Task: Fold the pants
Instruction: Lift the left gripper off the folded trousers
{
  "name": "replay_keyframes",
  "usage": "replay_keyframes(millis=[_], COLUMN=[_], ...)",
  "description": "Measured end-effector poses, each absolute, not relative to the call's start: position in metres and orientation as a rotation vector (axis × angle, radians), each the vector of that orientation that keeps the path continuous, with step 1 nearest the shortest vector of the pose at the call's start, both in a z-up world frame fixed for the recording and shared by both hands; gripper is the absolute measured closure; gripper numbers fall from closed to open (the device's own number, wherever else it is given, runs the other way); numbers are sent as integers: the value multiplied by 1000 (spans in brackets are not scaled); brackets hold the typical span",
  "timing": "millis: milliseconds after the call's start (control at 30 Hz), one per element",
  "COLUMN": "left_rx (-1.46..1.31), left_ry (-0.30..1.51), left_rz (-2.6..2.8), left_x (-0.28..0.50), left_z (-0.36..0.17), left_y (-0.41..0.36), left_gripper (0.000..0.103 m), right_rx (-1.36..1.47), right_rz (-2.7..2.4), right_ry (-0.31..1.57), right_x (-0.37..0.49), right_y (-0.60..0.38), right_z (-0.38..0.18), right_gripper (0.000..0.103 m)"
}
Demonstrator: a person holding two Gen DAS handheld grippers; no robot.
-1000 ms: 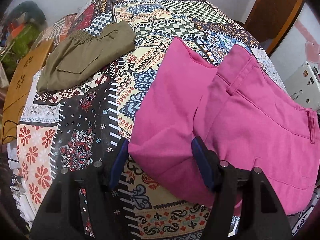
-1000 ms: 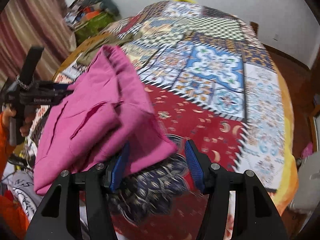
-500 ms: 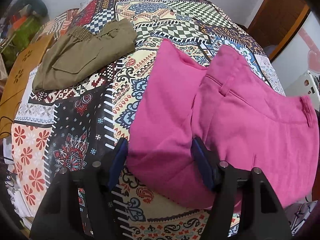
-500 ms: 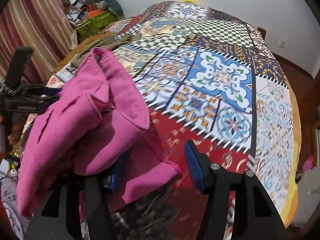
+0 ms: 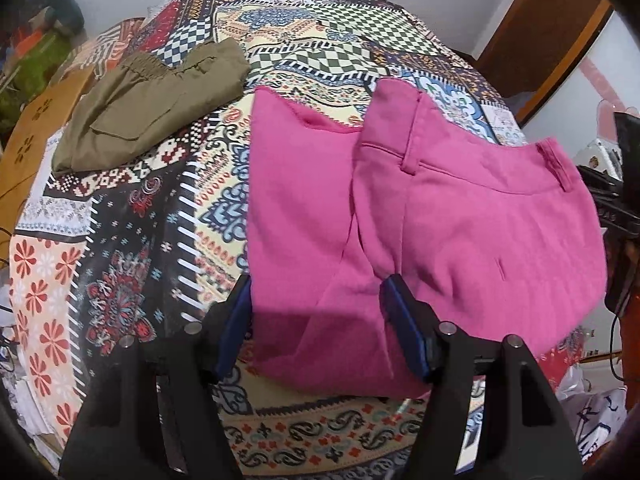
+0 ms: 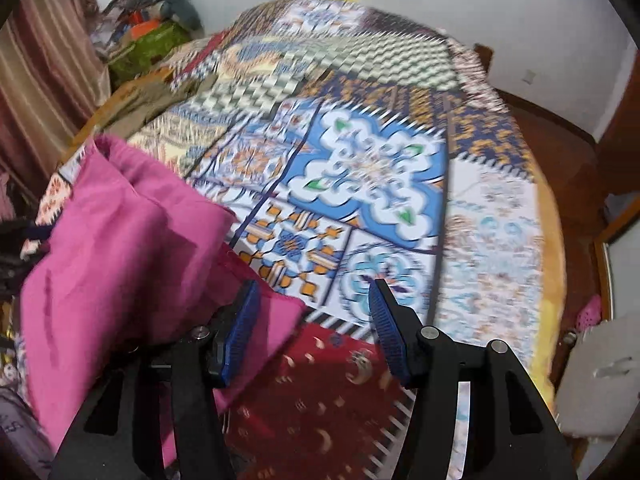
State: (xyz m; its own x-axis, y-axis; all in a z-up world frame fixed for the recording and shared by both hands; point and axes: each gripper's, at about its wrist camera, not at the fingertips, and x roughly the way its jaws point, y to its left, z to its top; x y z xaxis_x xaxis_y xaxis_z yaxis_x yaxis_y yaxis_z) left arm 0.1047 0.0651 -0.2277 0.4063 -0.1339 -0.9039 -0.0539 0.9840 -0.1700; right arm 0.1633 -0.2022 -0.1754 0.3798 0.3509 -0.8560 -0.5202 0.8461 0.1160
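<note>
Pink pants [image 5: 420, 224] lie folded on the patterned bedspread [image 5: 132, 248], waistband toward the far right. My left gripper [image 5: 316, 312] is open, its blue pads on either side of the near edge of the pink fabric, which lies between them. In the right wrist view the pink pants [image 6: 120, 248] sit bunched at the left. My right gripper [image 6: 312, 316] is open; its left pad rests against the pants' edge, and bare bedspread [image 6: 360, 184] shows between the fingers.
Folded olive-green pants [image 5: 144, 108] lie on the bed at the far left. A wooden door [image 5: 548, 28] stands at the back right. Clutter and a curtain [image 6: 44, 64] sit left of the bed. A white object [image 6: 596, 384] stands at the right bed edge.
The pink pants have settled flatter on the bed. My right gripper has swung right, off the pants, toward the bare bedspread. The left gripper has stayed open over the near edge.
</note>
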Motion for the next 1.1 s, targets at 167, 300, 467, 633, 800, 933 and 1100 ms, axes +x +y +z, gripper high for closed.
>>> replay_keyframes(millis=[167,300,467,633,800,933,1100], left_rx=[-200,-160,-144,-162,-159,-103,-82], left_ry=[1144,1126,1118,1107,1117,1113,1049], left_rz=[-87,-85,-46,-26,-3,35,15], left_x=[101,94,86,74,66,71,85], left_z=[-224,-220,-221,-222,-224,-215,-191], left_y=[54,47,57,73,81,79,74], left_gripper=[38,38,38,36,36,37,37], right_rx=[-168,-154,-111,-101,-154,-134,-111], right_rz=[518,519,544,590,586,573,568], right_ry=[966,937,935,1005,1019,1030,992], right_x=[143,133,128,118,103,107,108], right_y=[-226,-227,-217,-203,-199,-210,-217], right_z=[-140,-128,-134,-159,-180,-178,-162], right_gripper=[50,50,50,50,50,50,50])
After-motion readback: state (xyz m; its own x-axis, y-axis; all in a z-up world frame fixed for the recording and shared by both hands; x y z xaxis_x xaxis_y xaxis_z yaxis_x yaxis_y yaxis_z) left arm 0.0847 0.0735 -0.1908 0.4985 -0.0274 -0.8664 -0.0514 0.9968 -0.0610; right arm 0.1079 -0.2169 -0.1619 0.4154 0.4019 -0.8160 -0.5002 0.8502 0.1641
